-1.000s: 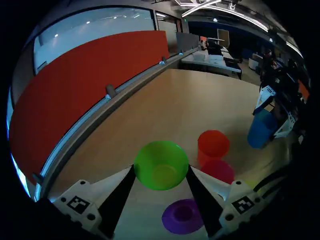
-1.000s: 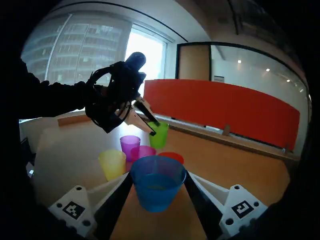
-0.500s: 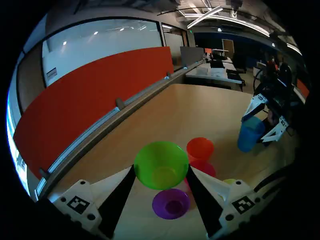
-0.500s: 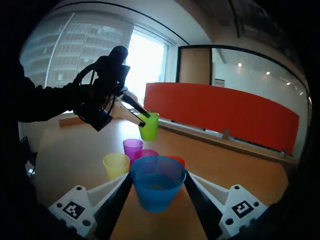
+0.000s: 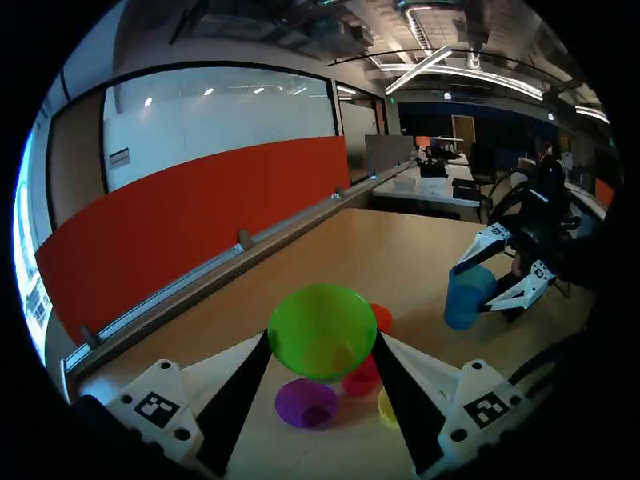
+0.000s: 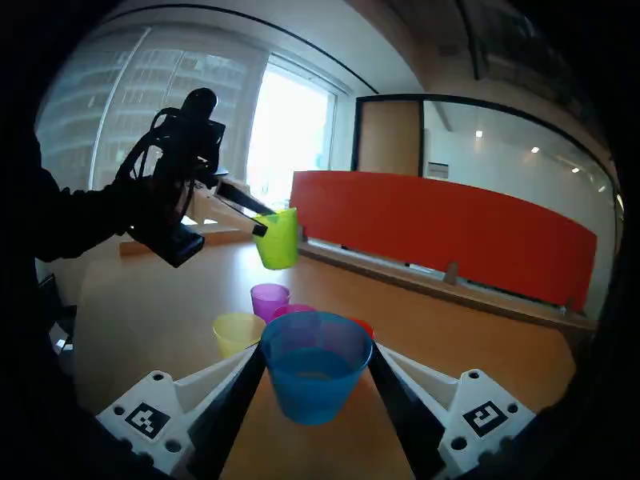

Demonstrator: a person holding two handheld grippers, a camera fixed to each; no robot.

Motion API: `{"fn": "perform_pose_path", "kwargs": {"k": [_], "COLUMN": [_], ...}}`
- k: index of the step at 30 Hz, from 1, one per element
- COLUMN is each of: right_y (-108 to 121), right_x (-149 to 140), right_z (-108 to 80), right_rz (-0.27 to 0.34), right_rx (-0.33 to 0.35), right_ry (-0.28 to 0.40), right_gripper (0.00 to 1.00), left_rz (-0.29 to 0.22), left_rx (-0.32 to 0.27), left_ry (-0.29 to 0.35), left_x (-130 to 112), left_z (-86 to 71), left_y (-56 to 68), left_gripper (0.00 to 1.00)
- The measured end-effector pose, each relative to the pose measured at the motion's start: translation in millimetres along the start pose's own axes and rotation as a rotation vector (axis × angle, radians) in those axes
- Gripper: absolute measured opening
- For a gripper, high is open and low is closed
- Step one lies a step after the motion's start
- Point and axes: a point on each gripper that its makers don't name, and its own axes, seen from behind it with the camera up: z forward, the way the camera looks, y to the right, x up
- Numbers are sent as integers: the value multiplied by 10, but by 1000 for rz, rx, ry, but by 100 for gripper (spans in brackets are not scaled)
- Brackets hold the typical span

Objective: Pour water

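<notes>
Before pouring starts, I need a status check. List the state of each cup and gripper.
green cup, held up off the table, upright
blue cup, held, upright
purple cup, standing on table
yellow cup, standing on table
pink cup, standing on table
red cup, standing on table
left gripper, shut on green cup
right gripper, shut on blue cup

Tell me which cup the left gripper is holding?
The green cup, held by the left gripper above the table. The blue cup is in the right gripper; the purple cup, yellow cup, pink cup and red cup stand on it.
</notes>
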Motion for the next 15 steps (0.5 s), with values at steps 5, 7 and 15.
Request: {"fn": "perform_pose_path", "kwargs": {"k": [5, 7, 15], "right_y": [-32, -44, -108], "right_x": [10, 15, 26], "right_z": [-24, -32, -39], "right_rz": [-2, -2, -3], "right_rx": [2, 2, 7], "right_ry": [1, 2, 4], "right_gripper": [92, 92, 92], "left_rz": [-9, -13, -42], "left_rx": [8, 13, 22], "left_ry": [19, 29, 90], "left_x": [-44, -61, -100], "left_z": [-139, -201, -444], "left_y": [145, 199, 430], "left_gripper": [88, 88, 88]}}
